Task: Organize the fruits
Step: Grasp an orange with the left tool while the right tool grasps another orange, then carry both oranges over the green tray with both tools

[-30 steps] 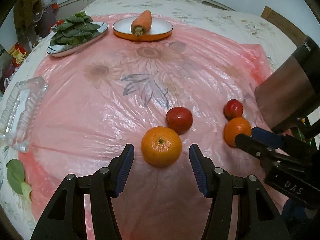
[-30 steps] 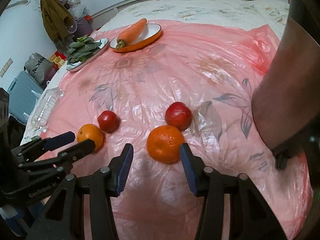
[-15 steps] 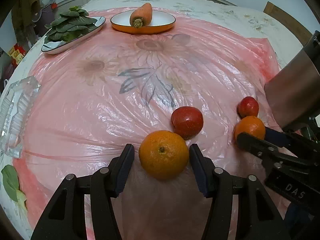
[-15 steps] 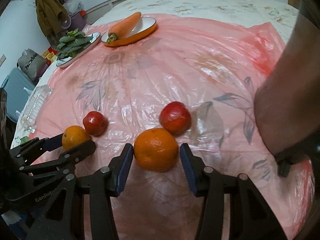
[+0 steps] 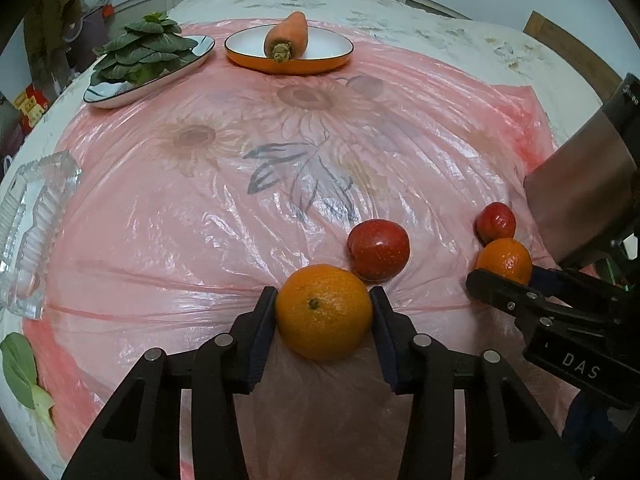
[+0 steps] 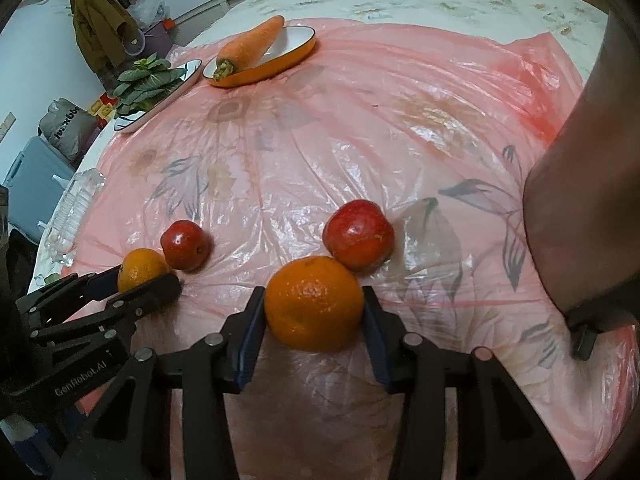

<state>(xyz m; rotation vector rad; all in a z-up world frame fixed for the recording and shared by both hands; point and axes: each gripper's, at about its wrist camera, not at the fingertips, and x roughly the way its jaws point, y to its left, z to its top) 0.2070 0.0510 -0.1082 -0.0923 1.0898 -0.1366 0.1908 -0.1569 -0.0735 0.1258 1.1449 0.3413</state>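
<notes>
Left wrist view: the left gripper (image 5: 324,312) has just been closing, and its pads now press both flanks of the left orange (image 5: 324,312), which rests on the pink plastic sheet (image 5: 200,208). A red apple (image 5: 379,249) lies touching or just beside the orange's far side. Before lifting, confirm both pads sit at the widest part of the fruit; a grip above that line is likely to squeeze it out. Raise straight up so the apple is not dragged or set rolling.

Right wrist view: the right gripper (image 6: 314,312) has likewise just been closing, and its pads bear on the sides of the right orange (image 6: 314,304). A second apple (image 6: 359,235) sits against that orange's far edge. Apply the same rule: vertical lift first, sideways travel only once clear.

The carrot (image 6: 250,46) plate and the greens (image 6: 146,80) plate stand well apart at the far end. A clear glass tray (image 5: 28,224) at the left edge appears the probable destination; this is a judgement only.
</notes>
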